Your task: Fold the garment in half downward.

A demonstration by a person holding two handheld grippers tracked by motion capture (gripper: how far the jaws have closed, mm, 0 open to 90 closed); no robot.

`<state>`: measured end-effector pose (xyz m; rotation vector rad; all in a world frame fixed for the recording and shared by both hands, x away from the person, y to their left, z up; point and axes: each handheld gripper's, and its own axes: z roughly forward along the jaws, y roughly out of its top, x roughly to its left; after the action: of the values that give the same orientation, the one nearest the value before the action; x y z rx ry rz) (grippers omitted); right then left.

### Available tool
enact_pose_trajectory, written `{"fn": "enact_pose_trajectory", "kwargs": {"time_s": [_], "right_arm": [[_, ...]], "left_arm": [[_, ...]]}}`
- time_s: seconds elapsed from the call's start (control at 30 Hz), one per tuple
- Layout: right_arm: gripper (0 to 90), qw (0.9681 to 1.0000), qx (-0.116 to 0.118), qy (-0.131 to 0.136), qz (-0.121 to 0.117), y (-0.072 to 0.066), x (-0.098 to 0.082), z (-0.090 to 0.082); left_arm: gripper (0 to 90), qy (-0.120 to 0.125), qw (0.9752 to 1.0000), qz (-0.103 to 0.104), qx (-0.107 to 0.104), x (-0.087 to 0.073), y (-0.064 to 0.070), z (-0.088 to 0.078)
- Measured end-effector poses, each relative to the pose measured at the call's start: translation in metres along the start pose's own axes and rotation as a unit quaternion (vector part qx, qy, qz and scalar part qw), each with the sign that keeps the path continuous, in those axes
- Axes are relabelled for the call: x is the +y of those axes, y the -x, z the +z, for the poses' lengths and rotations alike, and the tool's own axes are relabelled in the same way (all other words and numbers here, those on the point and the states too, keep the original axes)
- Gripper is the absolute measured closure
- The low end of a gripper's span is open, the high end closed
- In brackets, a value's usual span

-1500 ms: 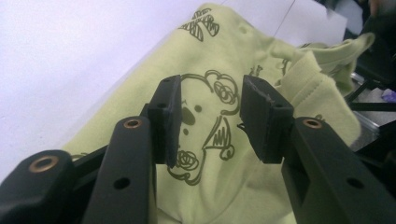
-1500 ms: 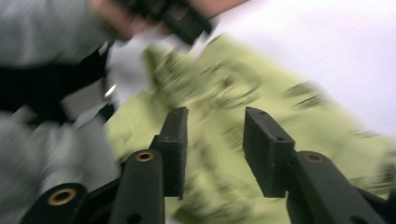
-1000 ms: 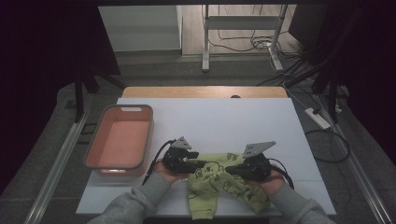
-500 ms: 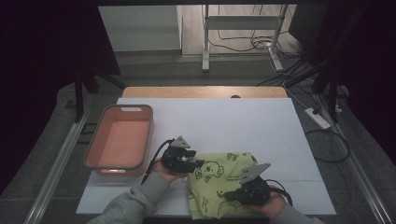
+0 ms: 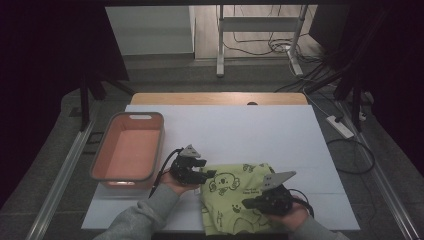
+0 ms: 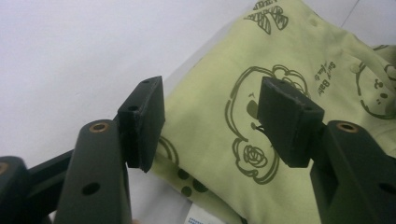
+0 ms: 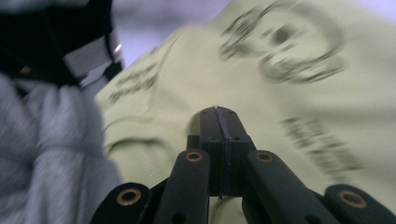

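Pale green cloth (image 5: pixel 235 200) with dark cartoon prints, lying rumpled

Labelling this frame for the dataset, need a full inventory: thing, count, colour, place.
garment: 1, light green with dark green animal prints, near edge of the table, between the two grippers
bin: 1, salmon pink with grey rim, left part of the table, nothing inside it
table: 1, white top with a wooden strip at the far edge
power strip: 1, white, floor to the right of the table
cables: several, dark, floor beyond the table
left gripper: 1, black, at the garment's left edge, fingers just opening, apart above the cloth
right gripper: 1, black, fingers shut, pinching the garment
sleeves: 2, grey, bottom edge
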<state>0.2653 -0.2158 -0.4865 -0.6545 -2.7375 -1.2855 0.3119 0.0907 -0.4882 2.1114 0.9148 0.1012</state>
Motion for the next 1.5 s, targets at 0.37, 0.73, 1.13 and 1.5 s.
{"fn": "enact_pose_trajectory", "kwargs": {"time_s": [0.37, 0.73, 1.13, 1.5], "right_arm": [[89.5, 0.9961, -0.076, 0.044, 0.007, 0.028, 0.008, -0.011], [74.8, 0.9929, -0.092, 0.073, 0.015, 0.033, 0.003, -0.018], [51.0, 0.9907, -0.103, 0.088, 0.005, 0.026, 0.002, -0.02], [46.8, 0.9883, -0.12, 0.094, 0.008, 0.028, -0.001, -0.024]], "left_arm": [[39.3, 0.003, 0.9999, -0.008, 0.005, 0.0, -0.004, -0.003], [35.6, 0.008, 0.9998, -0.017, 0.008, -0.002, -0.009, -0.011], [33.7, 0.012, 0.9995, -0.027, 0.007, -0.004, -0.014, -0.019], [32.5, 0.006, 0.9995, -0.029, 0.003, -0.004, -0.018, -0.019]]}}
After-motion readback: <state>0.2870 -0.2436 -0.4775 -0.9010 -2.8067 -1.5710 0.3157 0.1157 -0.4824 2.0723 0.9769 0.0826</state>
